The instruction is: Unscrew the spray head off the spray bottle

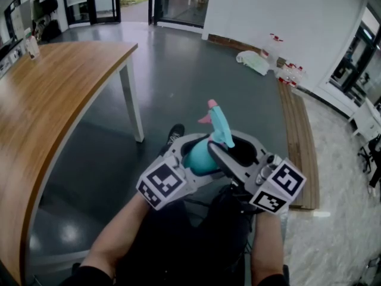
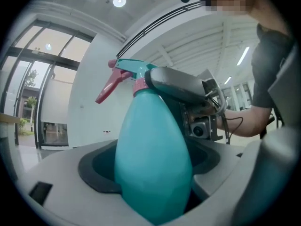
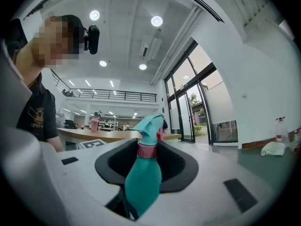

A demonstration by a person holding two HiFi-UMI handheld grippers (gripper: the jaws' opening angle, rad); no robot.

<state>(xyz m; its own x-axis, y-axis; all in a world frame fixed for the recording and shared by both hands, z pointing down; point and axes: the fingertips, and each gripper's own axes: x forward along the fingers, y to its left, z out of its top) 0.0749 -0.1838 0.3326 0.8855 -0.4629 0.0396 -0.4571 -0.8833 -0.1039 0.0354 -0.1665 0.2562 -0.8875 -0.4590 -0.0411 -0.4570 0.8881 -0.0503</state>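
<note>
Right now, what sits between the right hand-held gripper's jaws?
The spray bottle's pink collar, just under the spray head, sits between the dark pads, seen in the right gripper view.

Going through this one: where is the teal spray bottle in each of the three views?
Head view: spray bottle just below centre, spray end pointing away from the person.
Left gripper view: fills the centre, body between the jaws.
Right gripper view: lower centre, neck between the jaws.
Shared landmark: its teal spray head.
</note>
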